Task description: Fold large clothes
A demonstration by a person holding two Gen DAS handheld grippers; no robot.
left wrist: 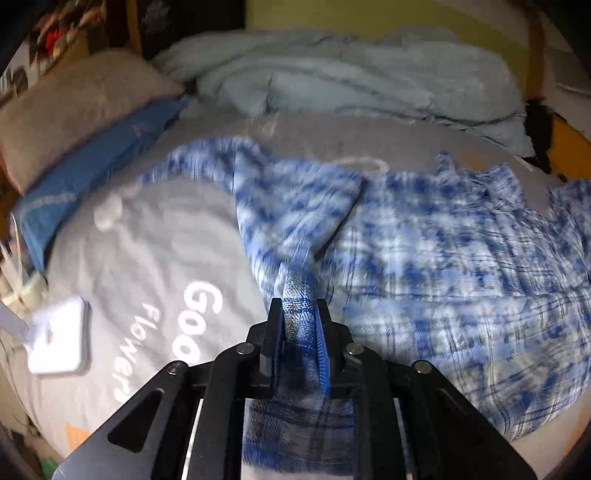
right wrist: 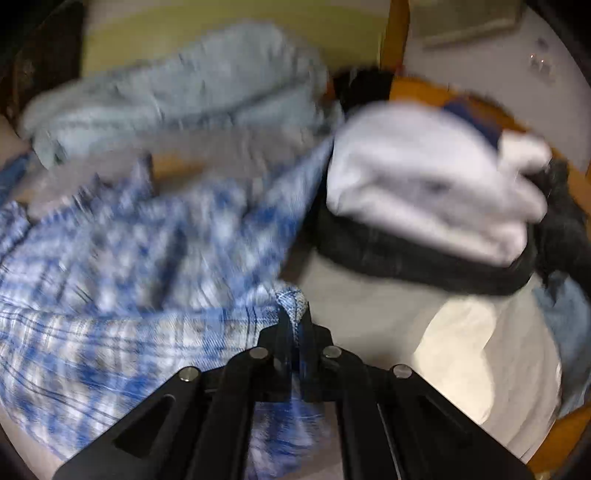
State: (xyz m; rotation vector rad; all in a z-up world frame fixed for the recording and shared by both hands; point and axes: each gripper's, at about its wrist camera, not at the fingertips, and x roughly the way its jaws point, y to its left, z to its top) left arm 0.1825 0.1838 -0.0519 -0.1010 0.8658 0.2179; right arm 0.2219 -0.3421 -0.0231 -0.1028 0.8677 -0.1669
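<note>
Pinching a bunched fold of soft blue-and-white plaid flannel shirt [left wrist: 424, 258], the left claw [left wrist: 299, 314] stands narrow, its black fingers with blue ribbed pads [left wrist: 322, 347] pressed on the cloth from both sides. From that fold the fabric rises in a twisted ridge and then spreads flat and wrinkled over the grey printed bedsheet [left wrist: 155, 229] toward the bed's right side. The right claw [right wrist: 295, 317] is clamped fully together on a hemmed edge of the same shirt [right wrist: 110, 258], a small stitched corner poking up between its black fingers; the rest of the cloth billows away to the left, blurred.

Only the left wrist view shows the white lettering on the sheet, a white square plastic charger-like box [left wrist: 59, 339] near the bed's left edge, a fuzzy beige pillow [left wrist: 74, 110] at the far left corner, and a folded blue cloth [left wrist: 96, 173] lying against that pillow.

Only the right wrist view shows a stack of folded clothes toward the bed's right side: a puffy white garment [right wrist: 424, 184] on top of a dark black one [right wrist: 406, 254], with pale cream bedding [right wrist: 461, 350] beneath.

Both views show a rumpled pale-blue quilt [left wrist: 351, 77] heaped along the bed's far edge, soft and creased, against a yellow-green wall [left wrist: 369, 14].
</note>
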